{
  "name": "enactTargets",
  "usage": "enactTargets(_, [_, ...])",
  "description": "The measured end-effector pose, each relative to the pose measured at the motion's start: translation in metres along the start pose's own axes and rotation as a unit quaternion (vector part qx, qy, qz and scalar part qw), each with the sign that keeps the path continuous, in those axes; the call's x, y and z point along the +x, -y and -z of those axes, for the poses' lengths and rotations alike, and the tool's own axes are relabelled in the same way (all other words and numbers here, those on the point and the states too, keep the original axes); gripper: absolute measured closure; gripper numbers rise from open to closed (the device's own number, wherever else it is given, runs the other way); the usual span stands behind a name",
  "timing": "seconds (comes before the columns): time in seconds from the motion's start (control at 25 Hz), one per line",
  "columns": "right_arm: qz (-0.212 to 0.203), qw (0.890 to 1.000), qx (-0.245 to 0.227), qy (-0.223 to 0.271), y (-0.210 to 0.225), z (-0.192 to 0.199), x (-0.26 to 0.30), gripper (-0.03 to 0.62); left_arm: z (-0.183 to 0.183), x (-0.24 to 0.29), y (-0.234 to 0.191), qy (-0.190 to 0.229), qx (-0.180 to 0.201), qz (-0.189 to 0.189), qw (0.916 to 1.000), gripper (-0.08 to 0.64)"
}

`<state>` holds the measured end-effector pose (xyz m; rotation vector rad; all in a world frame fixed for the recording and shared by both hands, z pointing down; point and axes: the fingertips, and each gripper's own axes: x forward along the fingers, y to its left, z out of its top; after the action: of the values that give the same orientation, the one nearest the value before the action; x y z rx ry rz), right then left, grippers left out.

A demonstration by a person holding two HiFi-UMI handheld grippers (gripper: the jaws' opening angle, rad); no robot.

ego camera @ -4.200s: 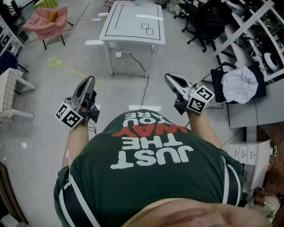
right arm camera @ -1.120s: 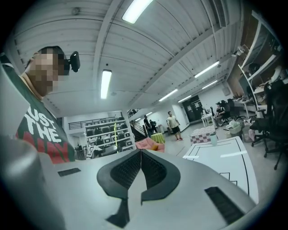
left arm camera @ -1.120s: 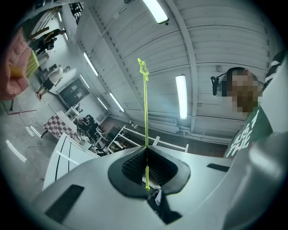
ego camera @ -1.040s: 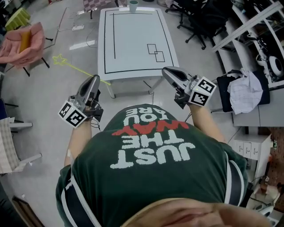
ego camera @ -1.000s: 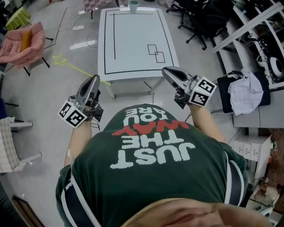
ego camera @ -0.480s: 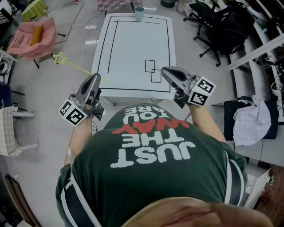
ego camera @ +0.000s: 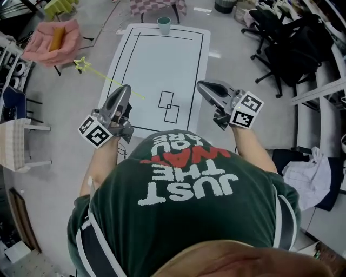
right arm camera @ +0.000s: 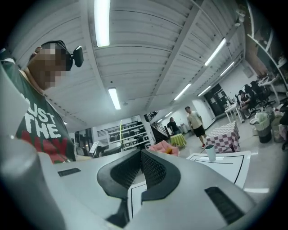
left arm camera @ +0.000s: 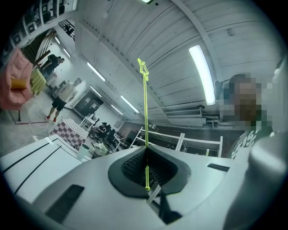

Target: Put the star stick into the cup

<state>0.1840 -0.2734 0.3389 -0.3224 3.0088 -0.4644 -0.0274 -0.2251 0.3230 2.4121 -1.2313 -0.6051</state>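
A thin yellow-green star stick (ego camera: 111, 79) juts up and left from my left gripper (ego camera: 125, 93), its star (ego camera: 82, 64) hanging over the floor beside the table. In the left gripper view the jaws are shut on the stick (left arm camera: 145, 112), near its lower end, and the star (left arm camera: 143, 67) stands high above them. A pale green cup (ego camera: 164, 24) stands upright at the far end of the white table (ego camera: 178, 65); it also shows small in both gripper views (left arm camera: 83, 151) (right arm camera: 210, 152). My right gripper (ego camera: 201, 85) hovers over the table's near right part, shut, with nothing between its pads (right arm camera: 150, 168).
Black lines and two small overlapping rectangles (ego camera: 168, 106) mark the tabletop. A pink chair (ego camera: 54, 40) stands at far left, black office chairs (ego camera: 294, 48) at right, a checkered table (ego camera: 154, 5) behind the cup. People (right arm camera: 195, 121) stand far off.
The person has walked up to the table, which now lies under both grippers, with the cup nearer. The left gripper still holds the star stick; the right stays shut.
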Motion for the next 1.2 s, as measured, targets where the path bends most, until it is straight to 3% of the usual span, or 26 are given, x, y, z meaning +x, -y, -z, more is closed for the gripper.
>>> enactTargets(0.2, [-0.02,1.0,0.009,0.006,0.027,0.0,0.008,0.558,-0.004,0.027,-0.008,-0.02,0.016,-0.013,0.9996,0.549])
enactTargets(0.36, [-0.011,1.0,0.016,0.009,0.04,0.006,0.032,0.558,-0.015,0.031,-0.035,-0.031,0.018,-0.009,0.9993,0.549])
enactTargets(0.84, [0.078,0.997,0.023,-0.002,0.083,0.009,0.118,0.558,-0.078,0.069,-0.181,-0.042,0.023,0.034,0.9983,0.549])
enactTargets(1.2, [0.099,0.995,0.023,-0.009,0.167,0.009,0.161,0.558,-0.086,0.123,-0.262,-0.045,0.03,0.033,0.998,0.549])
